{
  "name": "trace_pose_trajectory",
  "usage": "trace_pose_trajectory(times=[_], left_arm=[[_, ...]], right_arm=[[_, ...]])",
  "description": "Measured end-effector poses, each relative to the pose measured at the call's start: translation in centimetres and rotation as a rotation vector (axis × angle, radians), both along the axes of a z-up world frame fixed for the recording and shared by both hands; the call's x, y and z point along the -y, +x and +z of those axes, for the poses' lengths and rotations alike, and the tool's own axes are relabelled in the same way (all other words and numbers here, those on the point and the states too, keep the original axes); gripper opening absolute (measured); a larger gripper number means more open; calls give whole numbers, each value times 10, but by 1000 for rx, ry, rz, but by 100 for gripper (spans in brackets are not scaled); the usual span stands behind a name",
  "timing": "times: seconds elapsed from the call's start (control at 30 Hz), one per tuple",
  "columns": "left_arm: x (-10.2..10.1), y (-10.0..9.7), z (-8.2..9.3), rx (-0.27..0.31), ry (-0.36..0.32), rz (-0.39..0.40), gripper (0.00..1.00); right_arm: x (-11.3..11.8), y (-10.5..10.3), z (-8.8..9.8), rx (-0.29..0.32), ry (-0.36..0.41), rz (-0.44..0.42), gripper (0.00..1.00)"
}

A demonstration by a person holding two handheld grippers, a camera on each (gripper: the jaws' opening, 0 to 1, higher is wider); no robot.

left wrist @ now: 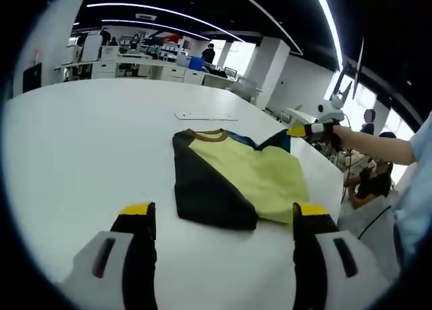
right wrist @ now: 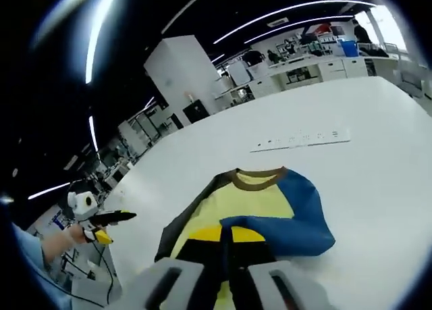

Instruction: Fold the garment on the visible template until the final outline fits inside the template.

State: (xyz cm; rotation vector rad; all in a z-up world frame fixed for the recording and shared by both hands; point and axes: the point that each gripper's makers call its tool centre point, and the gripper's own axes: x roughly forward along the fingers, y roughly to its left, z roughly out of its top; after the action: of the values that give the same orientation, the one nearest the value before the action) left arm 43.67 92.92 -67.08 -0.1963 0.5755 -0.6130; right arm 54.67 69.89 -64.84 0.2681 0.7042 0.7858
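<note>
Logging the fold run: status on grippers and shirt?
Left gripper open, off the cloth. Right gripper shut on shirt edge. Blue sleeve folded in. White table: nothing blocking.

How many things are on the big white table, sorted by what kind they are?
Shirts: 1, the yellow shirt with dark and blue sleeves
Flat white strips: 1, the strip beyond the collar
Total: 2 on the table
</note>
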Motion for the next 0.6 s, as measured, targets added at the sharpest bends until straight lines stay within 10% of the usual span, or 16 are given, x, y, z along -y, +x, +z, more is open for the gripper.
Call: trace_pose_trajectory(times=[0.6], left_arm=[[-16, -5, -11, -33, -17, 53, 80]], right_arm=[[-75, 34, -36, -43, -27, 80, 0]])
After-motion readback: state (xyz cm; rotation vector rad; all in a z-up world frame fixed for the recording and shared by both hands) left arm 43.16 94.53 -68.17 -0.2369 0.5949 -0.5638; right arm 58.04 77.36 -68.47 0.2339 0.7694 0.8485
